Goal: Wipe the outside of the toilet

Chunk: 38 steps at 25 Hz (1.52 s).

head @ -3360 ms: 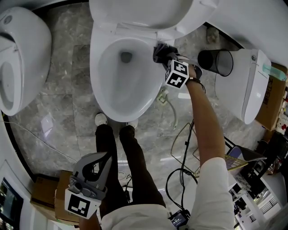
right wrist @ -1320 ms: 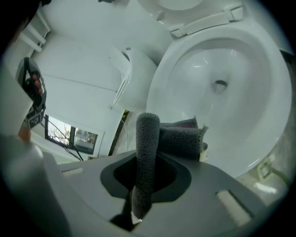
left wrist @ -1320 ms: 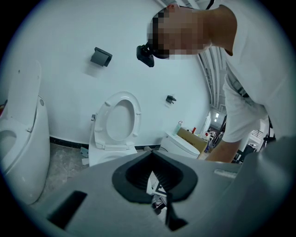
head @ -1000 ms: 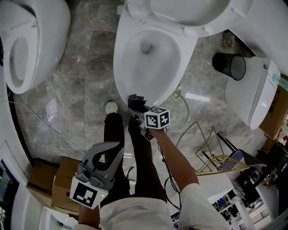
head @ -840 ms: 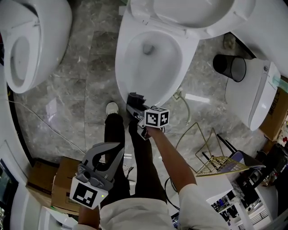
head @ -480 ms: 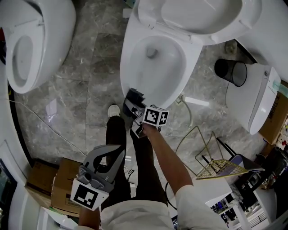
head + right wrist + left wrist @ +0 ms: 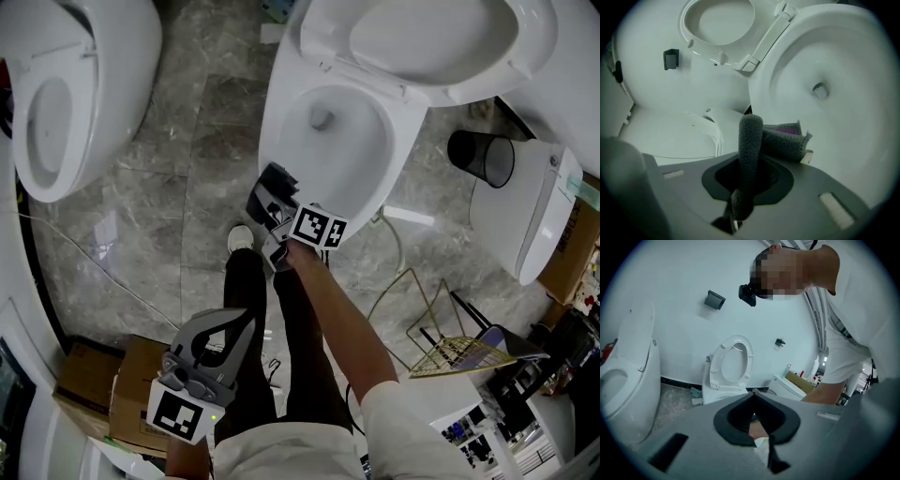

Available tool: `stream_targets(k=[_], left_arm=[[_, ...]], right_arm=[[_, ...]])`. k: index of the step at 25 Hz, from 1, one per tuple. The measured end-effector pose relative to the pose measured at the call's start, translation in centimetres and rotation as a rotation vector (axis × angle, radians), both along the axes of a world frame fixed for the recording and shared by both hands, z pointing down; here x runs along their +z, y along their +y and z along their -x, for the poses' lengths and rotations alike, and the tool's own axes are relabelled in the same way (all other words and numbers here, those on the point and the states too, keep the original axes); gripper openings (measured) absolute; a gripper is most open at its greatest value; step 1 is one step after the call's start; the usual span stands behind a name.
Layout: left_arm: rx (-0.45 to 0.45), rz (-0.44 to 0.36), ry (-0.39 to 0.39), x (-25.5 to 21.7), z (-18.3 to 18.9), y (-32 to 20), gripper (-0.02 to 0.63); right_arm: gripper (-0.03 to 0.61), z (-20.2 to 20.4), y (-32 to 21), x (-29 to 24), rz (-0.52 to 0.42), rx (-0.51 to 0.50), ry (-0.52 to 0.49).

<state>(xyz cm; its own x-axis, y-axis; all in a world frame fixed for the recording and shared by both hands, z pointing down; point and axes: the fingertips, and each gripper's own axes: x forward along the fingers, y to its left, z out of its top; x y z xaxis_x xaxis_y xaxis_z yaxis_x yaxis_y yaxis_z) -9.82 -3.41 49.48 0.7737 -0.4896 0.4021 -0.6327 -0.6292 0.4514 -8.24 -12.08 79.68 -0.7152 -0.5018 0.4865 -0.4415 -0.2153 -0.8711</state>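
The white toilet (image 7: 328,141) stands with lid and seat raised; its bowl fills the right of the right gripper view as toilet bowl (image 7: 825,93). My right gripper (image 7: 272,208) is shut on a dark grey cloth (image 7: 277,178) and presses it against the outside of the bowl's front-left rim. In the right gripper view the cloth (image 7: 750,150) stands up between the jaws, with a folded part showing purple (image 7: 785,138) lying toward the bowl. My left gripper (image 7: 208,361) hangs low by the person's hip, far from the toilet; its jaws meet at the tips (image 7: 754,391) with nothing between them.
A second toilet (image 7: 56,103) stands at the left and a third white toilet (image 7: 544,216) at the right, beside a black waste bin (image 7: 483,157). On the marble floor lie a hose (image 7: 398,246), a gold wire rack (image 7: 450,347) and a cardboard box (image 7: 103,398). The person's shoes (image 7: 241,239) touch the bowl's front.
The right gripper carried the cloth from the bowl's right rim round to the front, then up along the front-left side. The left gripper stayed in place.
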Motion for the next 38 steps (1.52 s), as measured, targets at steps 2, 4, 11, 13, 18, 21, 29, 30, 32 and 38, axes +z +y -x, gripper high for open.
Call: stream_targets(k=[2, 4, 11, 13, 18, 21, 29, 30, 32, 38], left_arm=[[-0.004, 0.002, 0.000, 0.1, 0.5, -0.2, -0.002], [-0.008, 0.004, -0.002, 0.2, 1.0, -0.4, -0.002], [-0.023, 0.015, -0.009, 0.9, 2.6, -1.0, -0.002], [-0.022, 0.019, -0.011, 1.0, 2.9, -1.1, -0.002], [-0.025, 0.023, -0.012, 1.5, 3.5, -1.7, -0.002], [-0.022, 0.022, -0.015, 1.7, 3.7, -2.0, -0.002], [-0.027, 0.028, -0.020, 2.1, 4.4, -2.4, -0.002], [-0.028, 0.030, -0.021, 2.2, 4.5, -2.4, -0.002], [-0.028, 0.033, -0.024, 2.3, 4.6, -2.4, -0.002], [-0.030, 0.033, -0.035, 2.4, 5.3, -2.6, -0.002]], right_arm=[[0.051, 0.3, -1.5, 0.0, -0.002, 0.031, 0.000], [0.051, 0.6, -3.2, 0.0, -0.006, 0.068, -0.001], [0.051, 0.4, -8.8, 0.1, -0.012, 0.213, -0.005], [0.051, 0.2, -10.5, 0.2, -0.021, 0.239, 0.000], [0.051, -0.4, -14.1, 0.4, -0.026, 0.307, 0.002], [0.051, -0.8, -15.6, 0.5, -0.031, 0.330, 0.004], [0.051, -2.0, -18.7, 0.8, -0.026, 0.417, -0.004], [0.051, -2.3, -19.1, 0.8, -0.022, 0.433, -0.007], [0.051, -2.9, -19.9, 0.9, -0.017, 0.467, -0.014], [0.051, -5.4, -22.2, 1.1, -0.018, 0.547, -0.008]])
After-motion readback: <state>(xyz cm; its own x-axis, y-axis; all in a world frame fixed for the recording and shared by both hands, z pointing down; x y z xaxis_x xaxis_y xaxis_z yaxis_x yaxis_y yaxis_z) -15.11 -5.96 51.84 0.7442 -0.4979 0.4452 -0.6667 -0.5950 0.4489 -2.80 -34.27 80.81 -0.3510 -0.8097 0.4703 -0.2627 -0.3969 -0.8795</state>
